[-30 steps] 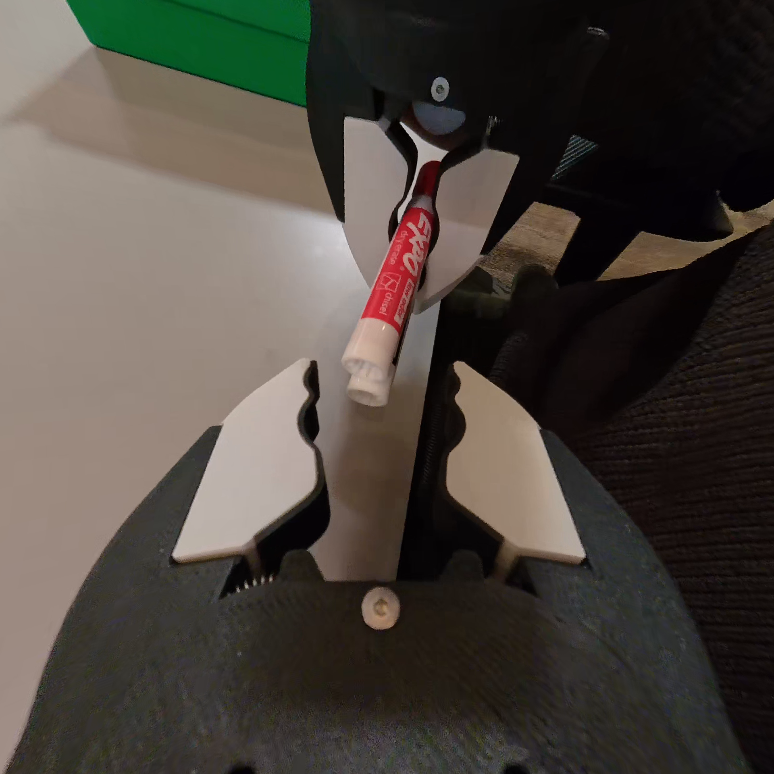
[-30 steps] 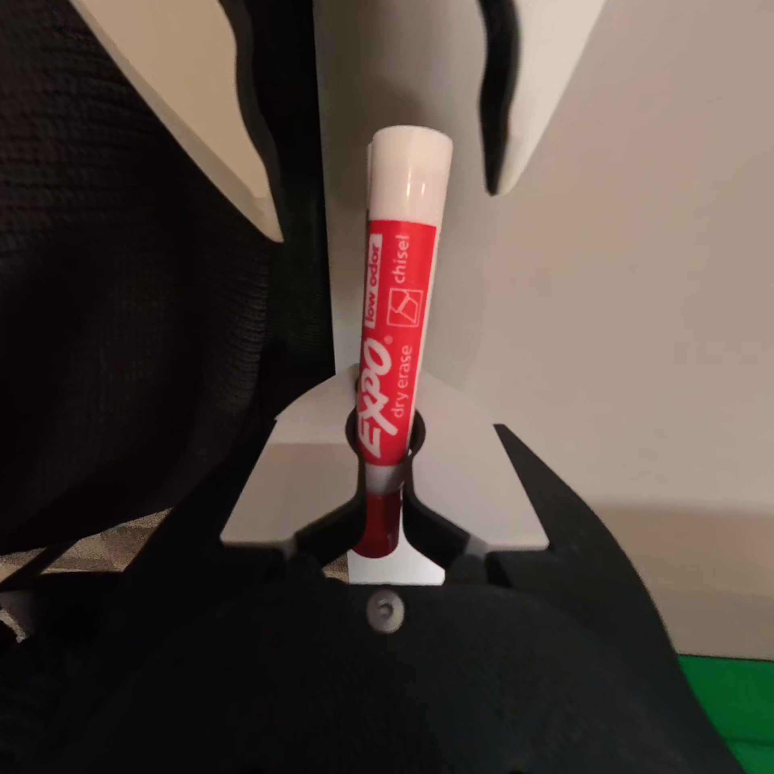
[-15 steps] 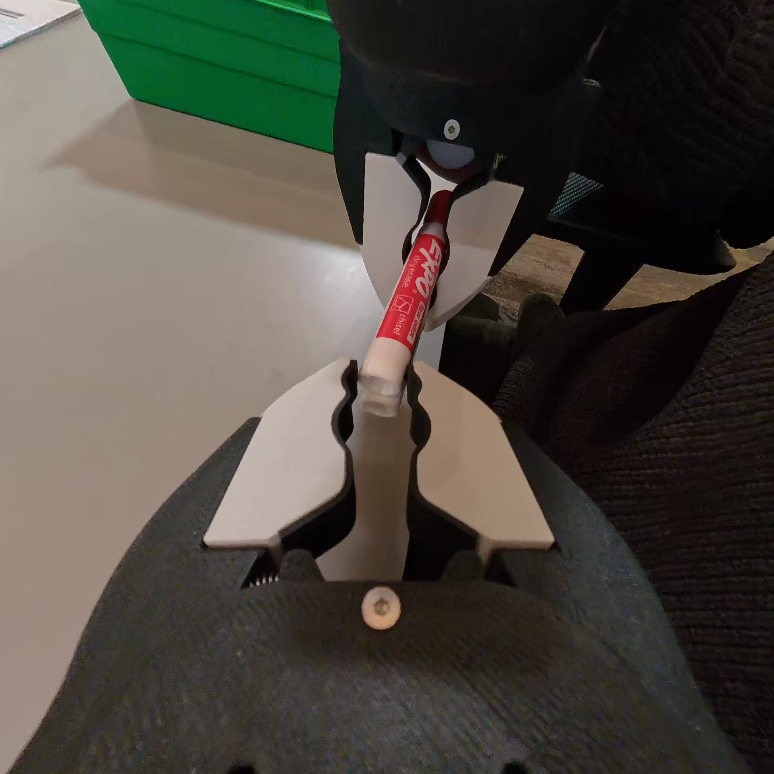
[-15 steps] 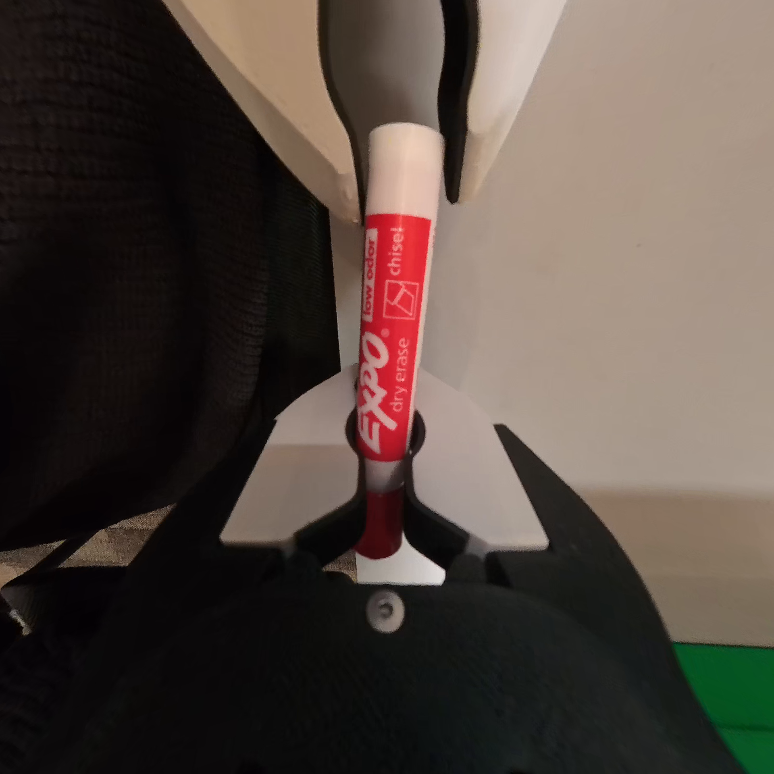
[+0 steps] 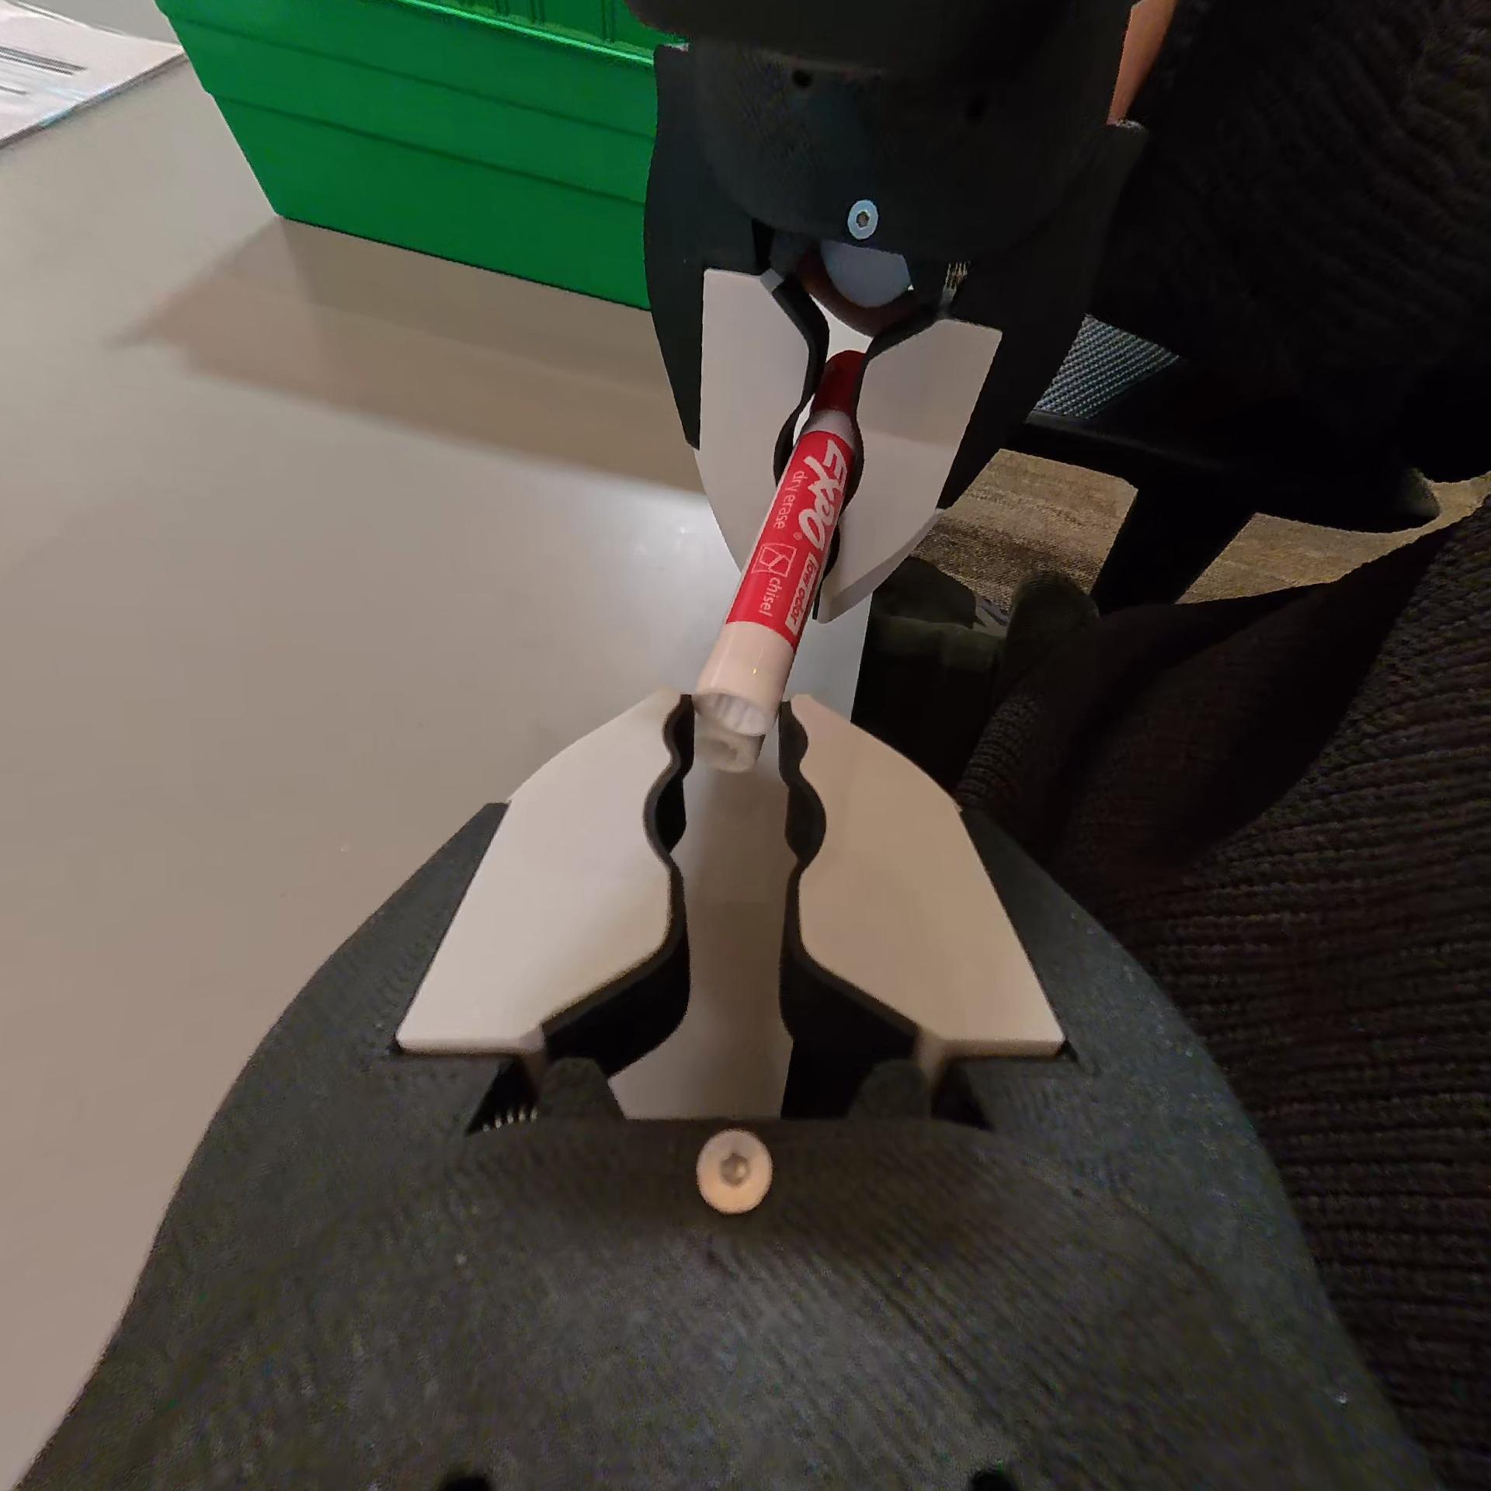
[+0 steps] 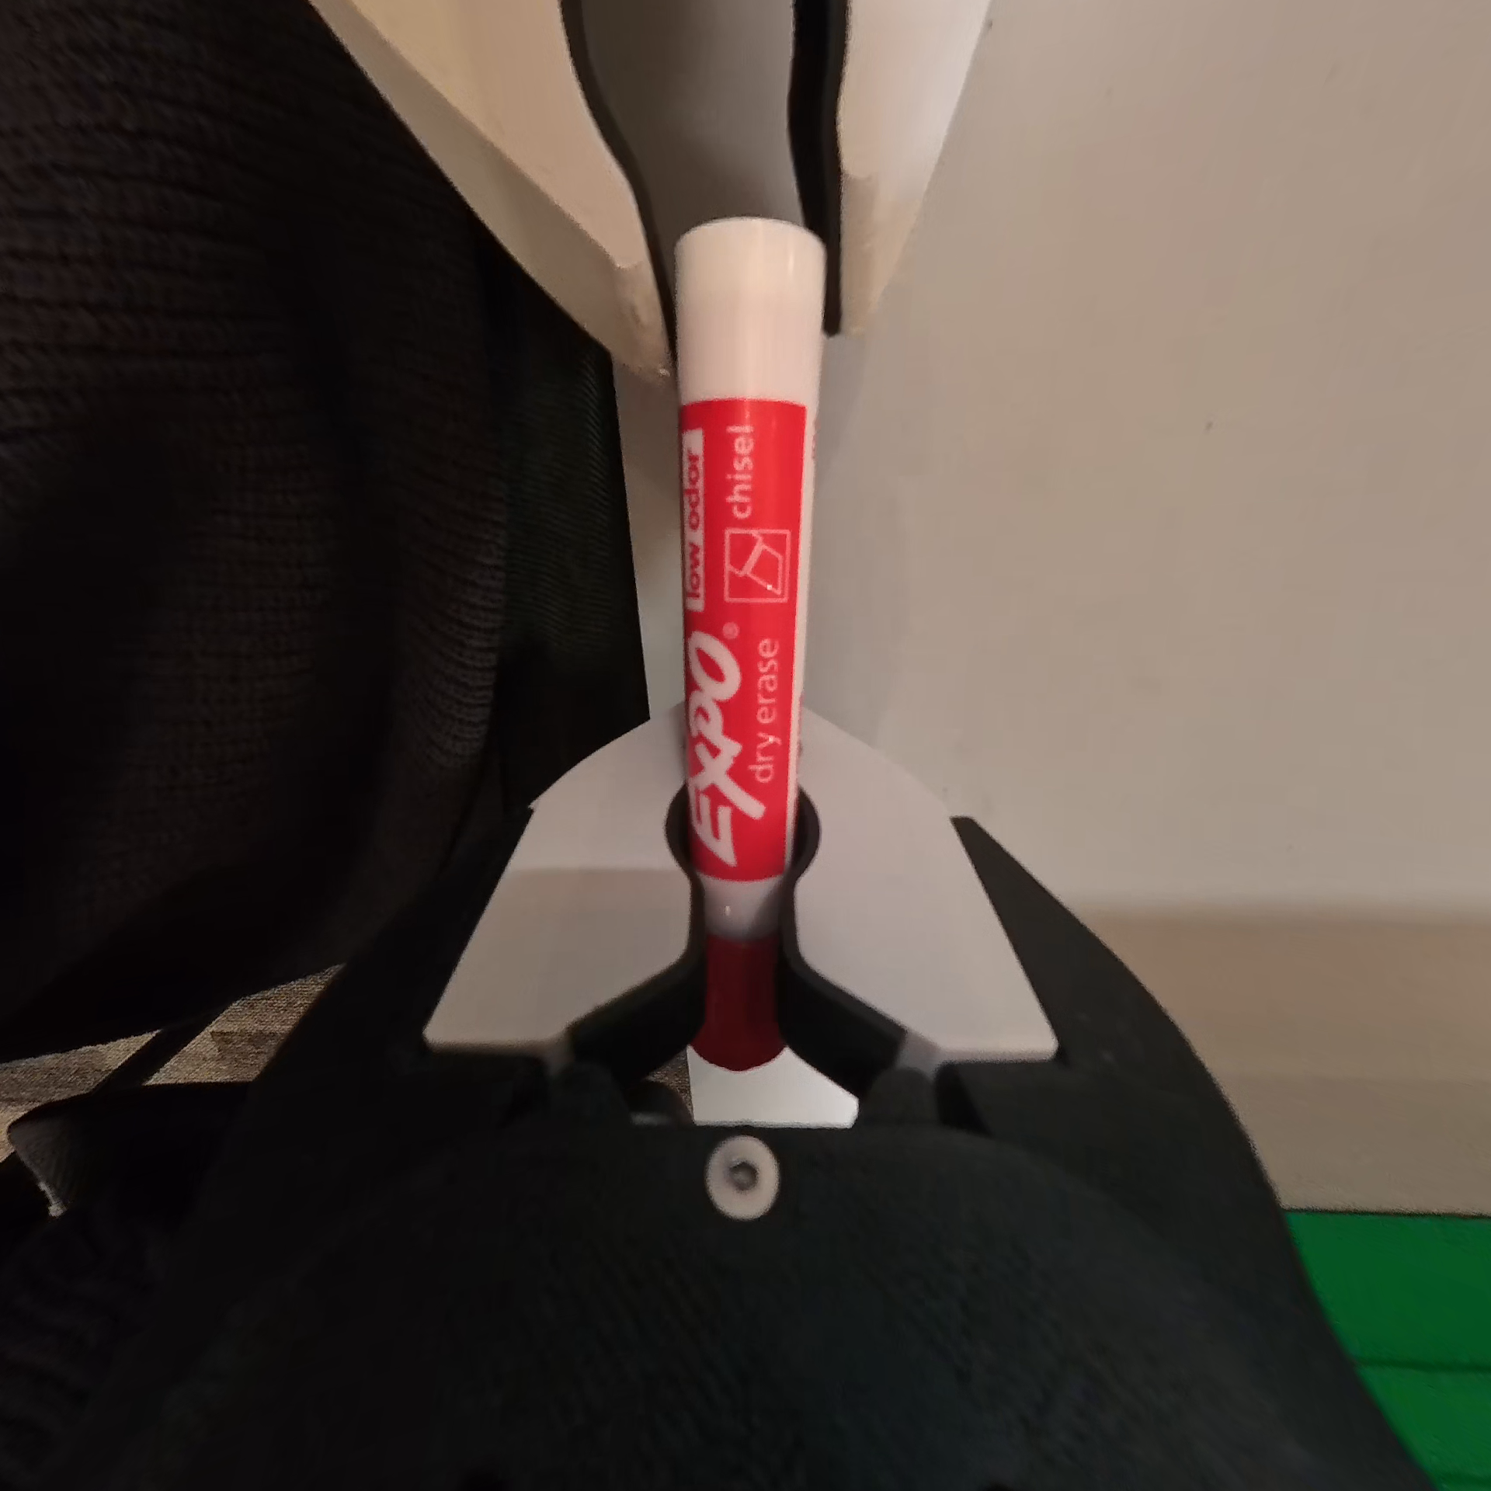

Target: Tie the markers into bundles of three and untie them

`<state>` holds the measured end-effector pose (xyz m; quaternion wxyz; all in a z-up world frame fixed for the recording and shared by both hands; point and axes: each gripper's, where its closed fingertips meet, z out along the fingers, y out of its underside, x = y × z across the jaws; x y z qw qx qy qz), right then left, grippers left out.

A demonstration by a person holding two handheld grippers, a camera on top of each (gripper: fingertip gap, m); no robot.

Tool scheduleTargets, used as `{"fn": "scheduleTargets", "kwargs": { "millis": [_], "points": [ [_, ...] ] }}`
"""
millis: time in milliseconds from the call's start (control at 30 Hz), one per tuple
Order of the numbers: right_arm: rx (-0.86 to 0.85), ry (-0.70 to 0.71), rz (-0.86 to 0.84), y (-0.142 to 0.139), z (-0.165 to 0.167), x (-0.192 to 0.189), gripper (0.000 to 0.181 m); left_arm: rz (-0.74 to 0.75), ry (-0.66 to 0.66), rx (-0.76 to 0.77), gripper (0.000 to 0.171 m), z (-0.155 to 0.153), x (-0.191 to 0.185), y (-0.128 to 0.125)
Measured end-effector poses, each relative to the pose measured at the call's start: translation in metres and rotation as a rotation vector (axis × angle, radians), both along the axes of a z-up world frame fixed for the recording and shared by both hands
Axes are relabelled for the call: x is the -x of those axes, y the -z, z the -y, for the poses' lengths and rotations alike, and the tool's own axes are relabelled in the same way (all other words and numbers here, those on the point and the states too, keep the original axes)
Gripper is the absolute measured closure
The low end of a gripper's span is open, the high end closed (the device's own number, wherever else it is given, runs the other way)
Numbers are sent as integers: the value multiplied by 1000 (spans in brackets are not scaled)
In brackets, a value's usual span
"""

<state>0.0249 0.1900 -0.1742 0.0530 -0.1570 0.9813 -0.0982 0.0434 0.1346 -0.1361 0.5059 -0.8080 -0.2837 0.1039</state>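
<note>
A red dry-erase marker (image 5: 787, 532) with a white rear end is held in the air between the two grippers. My right gripper (image 6: 738, 726) is shut on the marker's (image 6: 742, 565) label part, with the red cap (image 6: 738, 1008) back between its fingers. My left gripper (image 5: 736, 718) faces it, and its fingertips pinch the marker's white end. In the right wrist view the left gripper (image 6: 742, 339) comes in from the top. In the left wrist view the right gripper (image 5: 795, 565) comes in from above.
A green plastic box (image 5: 452, 137) stands on the beige table (image 5: 282, 565) behind the grippers; it also shows in the right wrist view (image 6: 1404, 1307). A sheet of paper (image 5: 56, 73) lies at the far left. Dark knit clothing (image 5: 1291, 887) fills the right side, beyond the table's edge. My right fingertips sit around 8 centimeters from my left ones.
My left gripper was wide open short of the marker a second ago. It has since moved up and closed its fingers on the white end. The right gripper kept its grip.
</note>
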Motion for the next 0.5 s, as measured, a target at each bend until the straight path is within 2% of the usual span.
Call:
{"fn": "scheduleTargets", "kwargs": {
  "millis": [500],
  "points": [
    [-2, -2, 13, 0, -2, -2, 167, 4, 16, -8, 151, -1, -2, -1]
  ]
}}
